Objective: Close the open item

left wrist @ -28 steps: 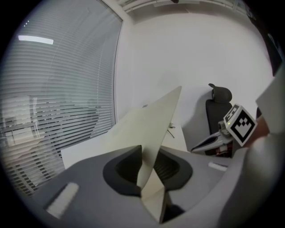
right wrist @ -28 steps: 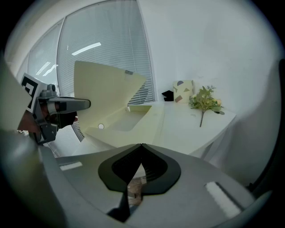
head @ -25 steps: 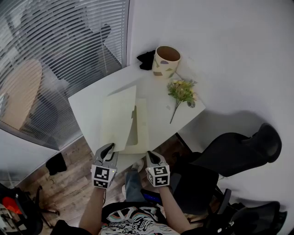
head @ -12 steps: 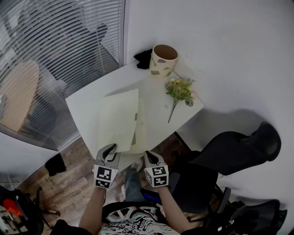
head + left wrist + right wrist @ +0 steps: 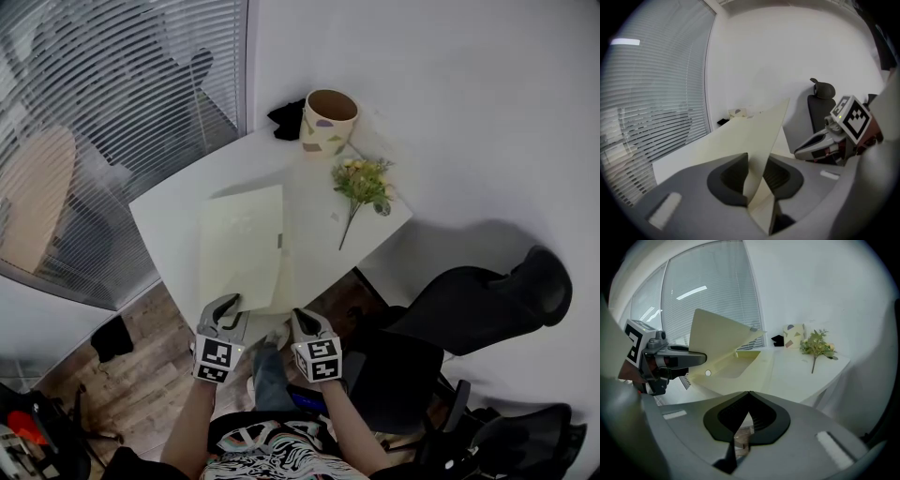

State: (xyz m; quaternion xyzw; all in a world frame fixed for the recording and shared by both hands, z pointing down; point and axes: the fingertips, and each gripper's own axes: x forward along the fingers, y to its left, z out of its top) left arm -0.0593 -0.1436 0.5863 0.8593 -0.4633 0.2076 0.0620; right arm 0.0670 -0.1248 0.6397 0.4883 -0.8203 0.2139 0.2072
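Square-marker cube (image 5: 214,360) on left gripper (image 5: 228,305)

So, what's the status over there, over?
Left gripper: jaws have just been opening, folder cover between them. Right gripper: jaws shut, empty. Cover low, not yet flat. Flowers, pot clear of it.

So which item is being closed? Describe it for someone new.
On the white table by the blinds, look at the near half. The folder lies there: thin, pale yellow, cover tilted up, unlike the pot and flowers at the far corner.
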